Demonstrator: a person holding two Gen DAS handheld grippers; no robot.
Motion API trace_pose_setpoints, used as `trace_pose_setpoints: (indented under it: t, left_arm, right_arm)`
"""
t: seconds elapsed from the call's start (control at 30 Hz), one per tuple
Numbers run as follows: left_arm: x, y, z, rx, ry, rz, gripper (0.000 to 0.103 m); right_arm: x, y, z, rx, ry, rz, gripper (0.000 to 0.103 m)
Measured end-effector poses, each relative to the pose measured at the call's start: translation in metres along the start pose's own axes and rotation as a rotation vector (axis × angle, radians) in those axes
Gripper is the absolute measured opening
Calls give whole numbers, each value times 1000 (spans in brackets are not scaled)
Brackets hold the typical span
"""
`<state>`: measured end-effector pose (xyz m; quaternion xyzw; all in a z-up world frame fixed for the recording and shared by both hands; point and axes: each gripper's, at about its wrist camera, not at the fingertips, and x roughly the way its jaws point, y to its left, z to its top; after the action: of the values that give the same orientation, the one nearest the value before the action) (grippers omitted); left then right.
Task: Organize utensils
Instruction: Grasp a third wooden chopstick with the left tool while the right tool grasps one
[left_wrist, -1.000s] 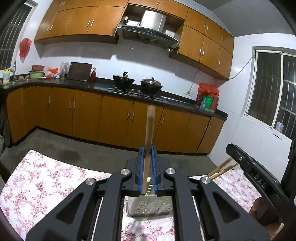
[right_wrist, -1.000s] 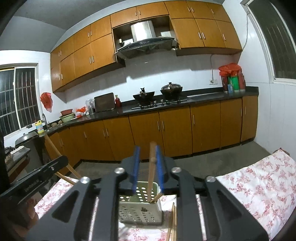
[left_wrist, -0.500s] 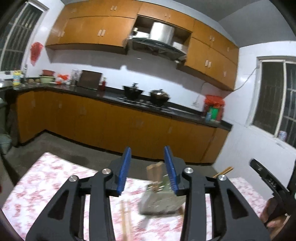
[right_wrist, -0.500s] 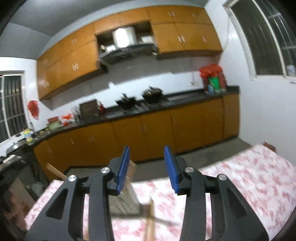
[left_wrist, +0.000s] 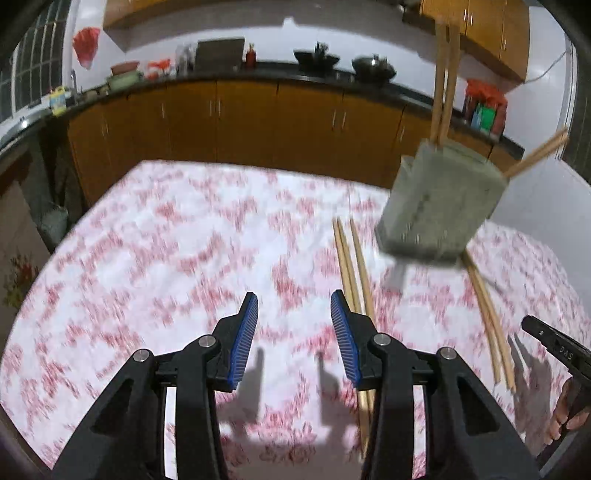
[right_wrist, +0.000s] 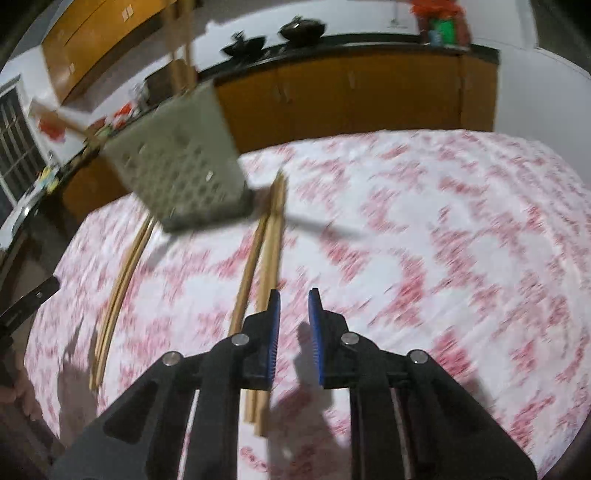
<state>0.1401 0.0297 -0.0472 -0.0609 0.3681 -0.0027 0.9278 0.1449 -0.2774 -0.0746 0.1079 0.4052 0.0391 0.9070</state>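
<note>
Left tongs (left_wrist: 294, 310) apart, empty; chopsticks (left_wrist: 354, 266) just right of the tips. Right tongs (right_wrist: 294, 308) narrowly apart, empty; chopsticks just left. Basket (right_wrist: 177, 162) ahead on cloth (right_wrist: 424, 229).

On the tablecloth (left_wrist: 177, 236) the utensil basket (left_wrist: 441, 205) stands ahead and to the right in the left wrist view (ahead and to the left in the right wrist view), with chopsticks (left_wrist: 445, 85) standing in it. One loose pair of chopsticks (left_wrist: 351, 258) lies just left of it and another pair (left_wrist: 489, 317) right. The kitchen counter (left_wrist: 258, 74) runs behind the table.
</note>
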Motion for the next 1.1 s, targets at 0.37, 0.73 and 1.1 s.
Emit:
trace_pose_setpoints:
  t: [0.37,0.73,1.1]
  left_arm:
    - [12,-6,-20,34,54,-19,42]
    - [23,-22,-28,70,103,-78,34]
    - [35,-38,-35,140,150,-88,18]
  right_arm:
    - [16,15,-7,-54,58,-37,14]
    - [20,10,-3,-75,41,-148,9]
    - [15,-20,1,-3,33,-181,8]
